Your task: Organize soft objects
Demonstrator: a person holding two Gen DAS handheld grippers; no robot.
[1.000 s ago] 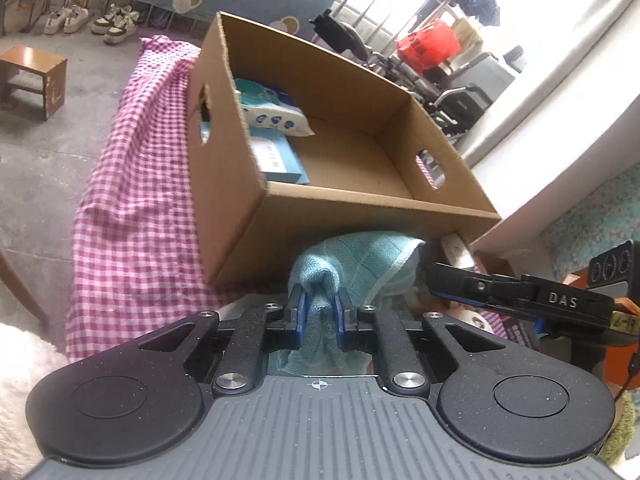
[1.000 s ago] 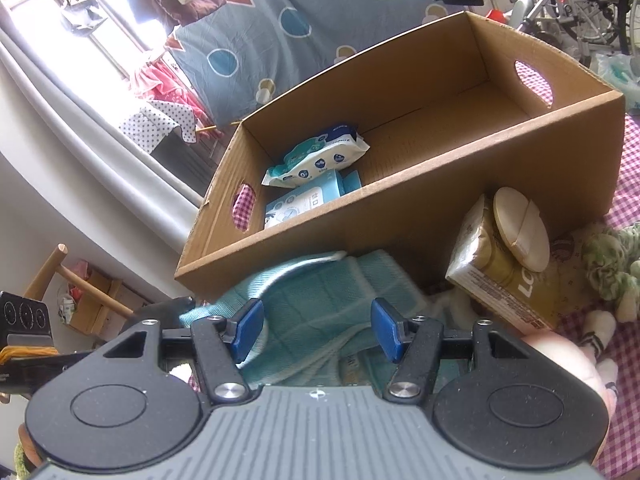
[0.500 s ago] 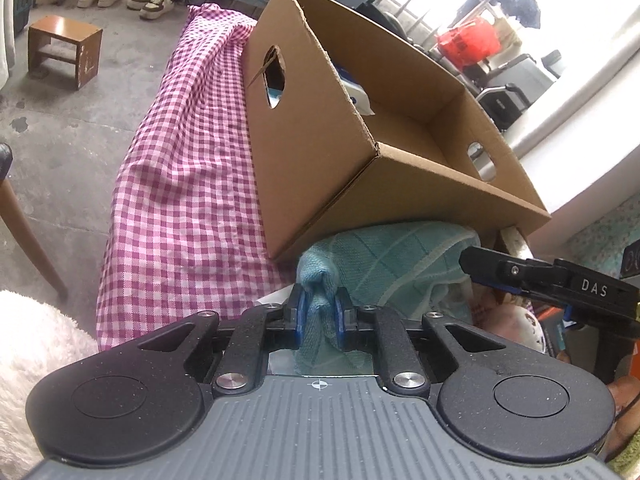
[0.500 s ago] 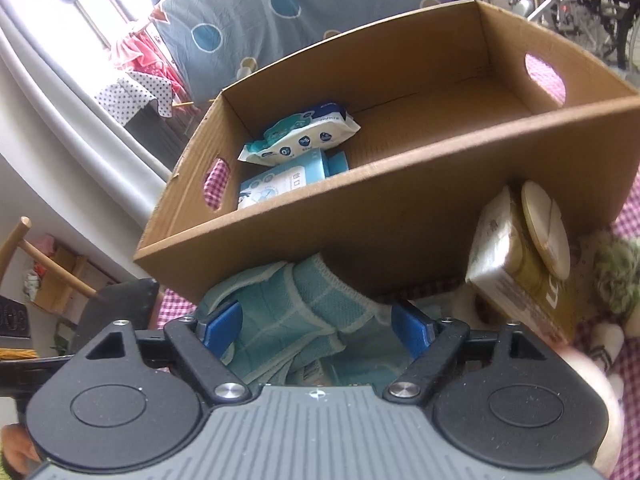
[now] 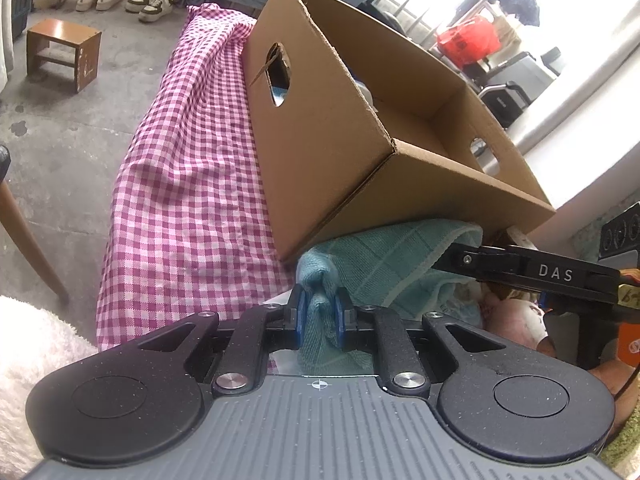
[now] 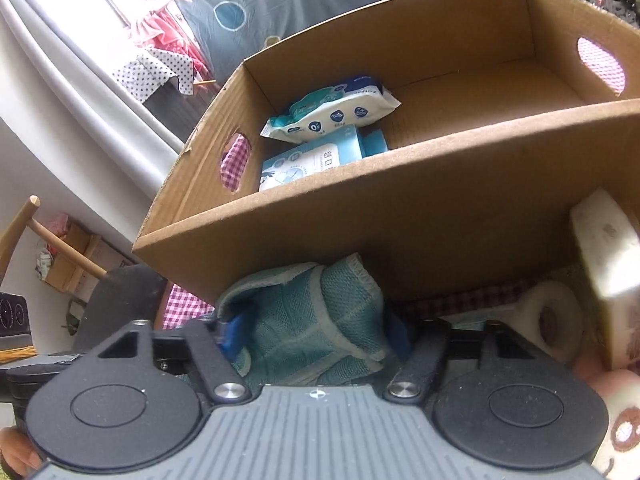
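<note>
Left wrist view: left gripper (image 5: 319, 314) is clenched on a pinched fold of the teal towel (image 5: 384, 260), just near of the cardboard box (image 5: 320, 152). Right gripper (image 6: 316, 334) has just been closing; towel (image 6: 304, 320) bunched between its pads. Both point steeply down; box opening lies up and far.

The cardboard box (image 6: 440, 216) wall rises directly ahead; its right half lies bare, wet-wipe packs (image 6: 332, 116) crowding the left corner.
</note>
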